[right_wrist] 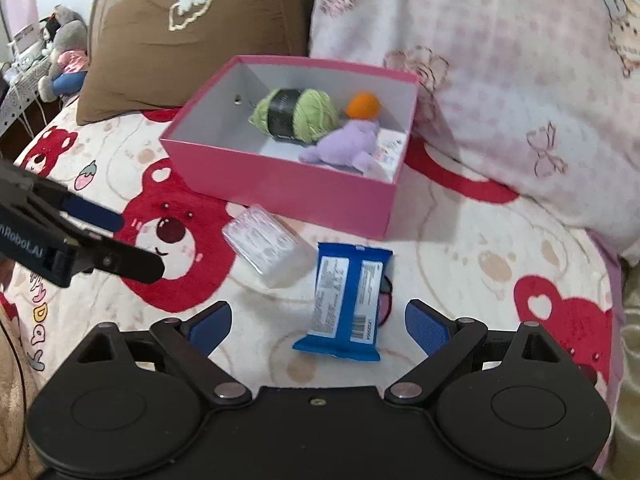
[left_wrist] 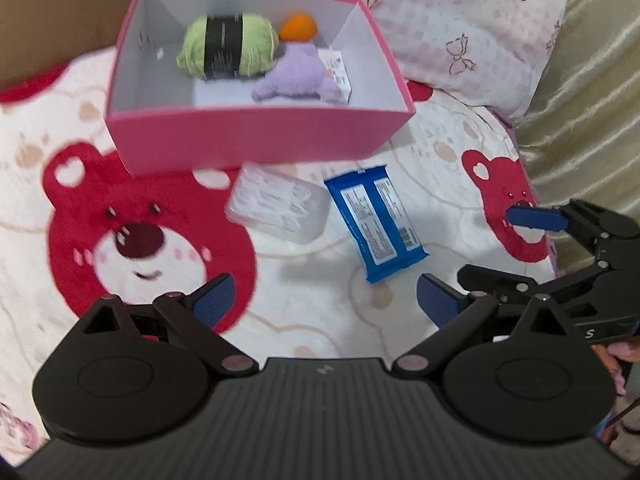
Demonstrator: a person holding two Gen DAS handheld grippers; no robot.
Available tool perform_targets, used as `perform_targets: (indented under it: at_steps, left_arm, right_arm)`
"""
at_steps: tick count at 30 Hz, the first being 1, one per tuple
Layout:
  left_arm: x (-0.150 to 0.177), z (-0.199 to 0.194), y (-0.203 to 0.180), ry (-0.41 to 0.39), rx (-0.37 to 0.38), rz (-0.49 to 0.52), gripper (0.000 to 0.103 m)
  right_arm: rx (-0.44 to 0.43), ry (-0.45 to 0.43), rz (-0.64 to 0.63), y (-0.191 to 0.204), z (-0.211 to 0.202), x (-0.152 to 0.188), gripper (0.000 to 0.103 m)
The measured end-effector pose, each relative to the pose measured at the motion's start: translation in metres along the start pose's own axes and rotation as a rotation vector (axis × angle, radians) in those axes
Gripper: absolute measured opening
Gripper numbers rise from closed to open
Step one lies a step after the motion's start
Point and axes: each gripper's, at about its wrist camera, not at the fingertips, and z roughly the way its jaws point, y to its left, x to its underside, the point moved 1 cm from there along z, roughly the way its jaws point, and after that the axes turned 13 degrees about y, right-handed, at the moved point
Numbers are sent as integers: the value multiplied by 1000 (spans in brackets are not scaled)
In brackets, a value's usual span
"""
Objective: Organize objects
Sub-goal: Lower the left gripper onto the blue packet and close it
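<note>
Bedding printed with red bears [left_wrist: 132, 240] covers the surface under both tools, with a pink checked pillow [right_wrist: 500, 100] at twelve to two o'clock in the right wrist view and a brown cushion [right_wrist: 192, 36] at eleven. From its own camera, the left gripper [left_wrist: 324, 300] has its blue-padded jaws wide apart, holding nothing, with bare bedding between them. Just beyond the gap, at about one o'clock, lies a blue snack packet [left_wrist: 374, 222], flat with its printed back up, and beside it at twelve o'clock sits a clear plastic case [left_wrist: 276, 206], blurred. The right gripper [right_wrist: 318, 326] also stands with its jaws spread, and the lower end of the same blue packet [right_wrist: 346, 300] lies between its blue pads [right_wrist: 426, 330] without touching either that can be seen. The clear case [right_wrist: 266, 246] is at eleven o'clock from there, near the packet. Farther out, at twelve o'clock in both views, a pink box [left_wrist: 256, 136] stands open on the bedding. Inside it are a ball of green yarn [left_wrist: 228, 48] with a black band, an orange ball [left_wrist: 298, 26], a purple plush toy [left_wrist: 298, 76], and a small white card [left_wrist: 338, 70] partly under the toy. Each tool shows at the edge of the other's view, three o'clock on the left camera, nine on the right. A grey stuffed toy [right_wrist: 64, 52] sits far off at ten o'clock.
</note>
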Motion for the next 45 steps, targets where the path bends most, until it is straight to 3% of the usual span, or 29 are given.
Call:
perform_targets:
  at_steps: [3, 9, 11, 14, 20, 26, 32, 36, 39, 40, 45]
  left_arm:
    - [2, 16, 3, 21, 24, -26, 97]
    - [5, 40, 2, -13, 24, -33, 95]
    - [6, 41, -5, -54, 0, 13, 95]
    - [5, 46, -10, -61, 41, 24, 95]
    - [3, 67, -19, -82, 68, 53, 93]
    - [-2, 92, -15, -70, 175, -25, 87]
    - [-4, 113, -13, -68, 172, -70, 75]
    - [-8, 123, -12, -91, 159, -78, 68]
    - [-10, 130, -14, -99, 141, -74, 63]
    - [-10, 132, -14, -99, 141, -72, 61]
    - [-6, 140, -13, -95, 170, -74, 52]
  right_arm:
    - [-34, 2, 16, -9, 13, 7, 96]
    - [-85, 5, 0, -12, 47, 23, 95]
    - [-54, 1, -37, -8, 60, 28, 95]
    - [15, 18, -100, -1, 80, 34, 95]
    - [17, 0, -111, -1, 98, 39, 95]
    - [12, -83, -166, 4, 112, 37, 95]
    - [34, -139, -34, -6, 123, 37, 95]
    - [22, -124, 45, -18, 130, 36, 95]
    - [-14, -123, 74, -23, 133, 38, 87]
    - [-28, -125, 78, -23, 132, 39, 80]
    - [-47, -124, 137, -20, 128, 45, 76]
